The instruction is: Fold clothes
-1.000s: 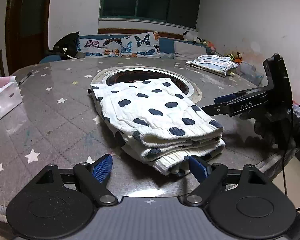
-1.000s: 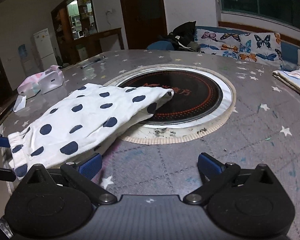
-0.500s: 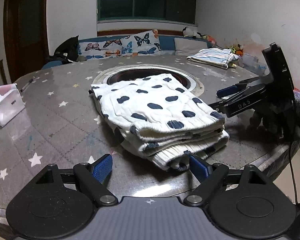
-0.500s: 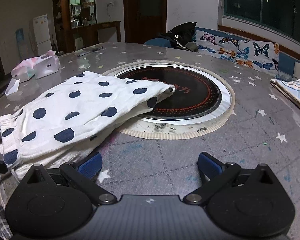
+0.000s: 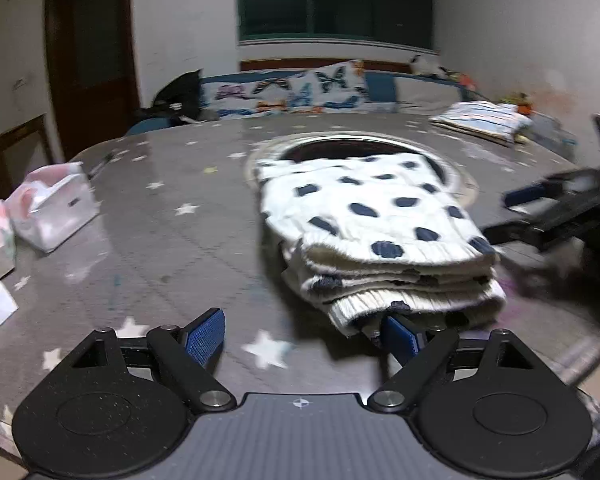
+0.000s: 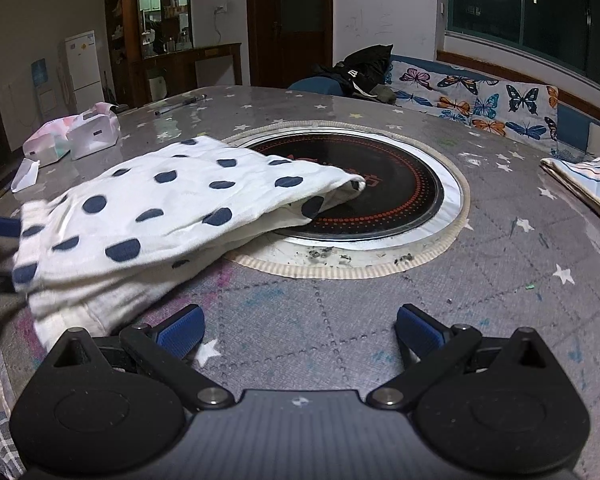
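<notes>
Though folded — garment [image 5: 380, 236] beside left claw [image 5: 304, 338]

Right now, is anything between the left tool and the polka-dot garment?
Nothing visible. The folded polka-dot garment lies directly ahead of the open left tool, its ribbed edge at the right finger, only bare table around it.

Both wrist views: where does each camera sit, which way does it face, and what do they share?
Left wrist: sits behind the open left gripper, facing the folded garment's thick edge, window beyond; the right gripper shows at right.
Right wrist: sits behind the open right gripper, facing across the table toward the door, garment at left.
Shared: garment, round hob, striped stack, tissue packs.
</notes>
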